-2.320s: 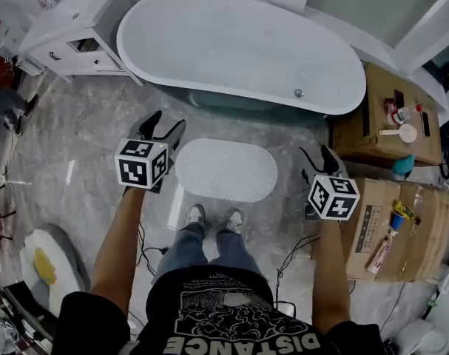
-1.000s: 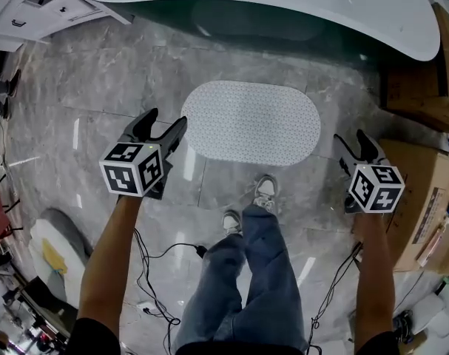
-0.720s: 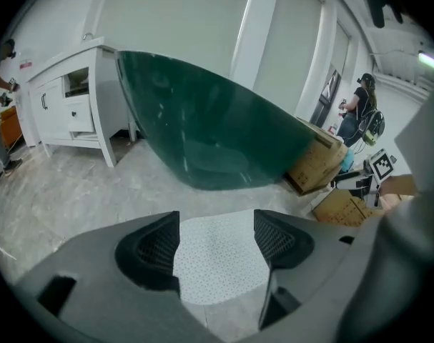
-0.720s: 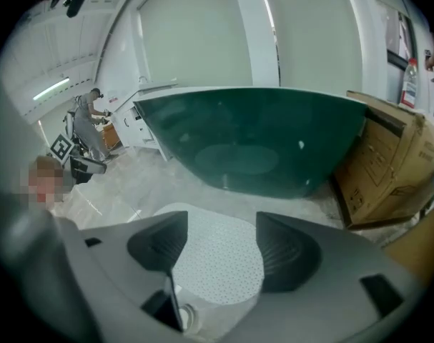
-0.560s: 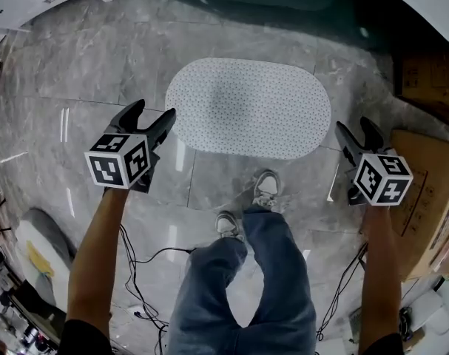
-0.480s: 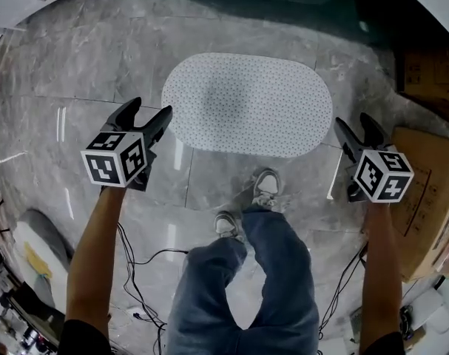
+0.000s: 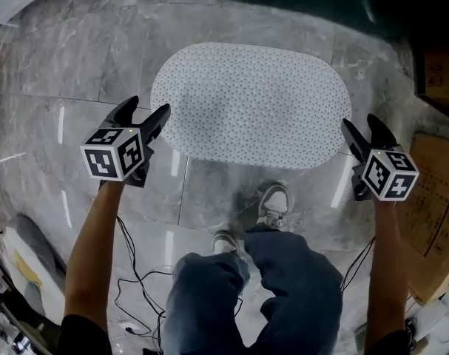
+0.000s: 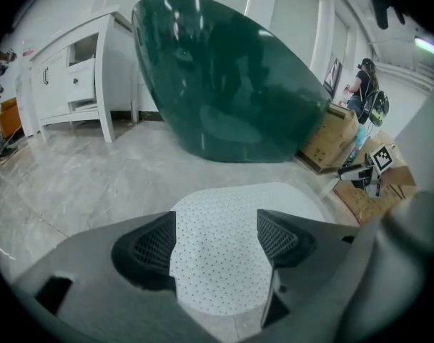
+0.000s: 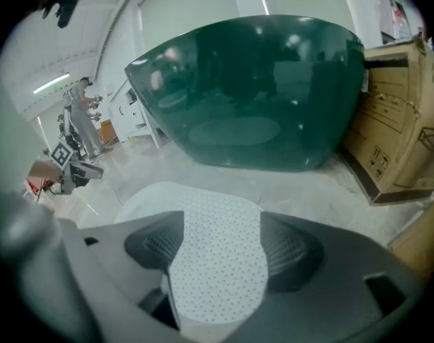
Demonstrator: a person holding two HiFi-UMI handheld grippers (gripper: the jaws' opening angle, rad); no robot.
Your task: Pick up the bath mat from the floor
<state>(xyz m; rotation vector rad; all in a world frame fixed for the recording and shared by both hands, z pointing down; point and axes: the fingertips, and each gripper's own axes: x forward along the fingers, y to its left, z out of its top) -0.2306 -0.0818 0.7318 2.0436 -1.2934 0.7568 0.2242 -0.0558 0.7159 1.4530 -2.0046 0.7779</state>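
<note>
At upper centre of the head view, flat on the floor (image 7: 83, 58), the mat (image 7: 250, 103) looks light, limp and clingy, best pinched at its short ends by the left gripper (image 7: 146, 107) and right gripper (image 7: 359, 122), whose empty jaws stand apart, having just been opening.

Dark green bathtub (image 8: 231, 84) between white cabinet (image 8: 66, 77) and cardboard boxes (image 9: 399, 120), grey marble floor (image 7: 83, 65).
</note>
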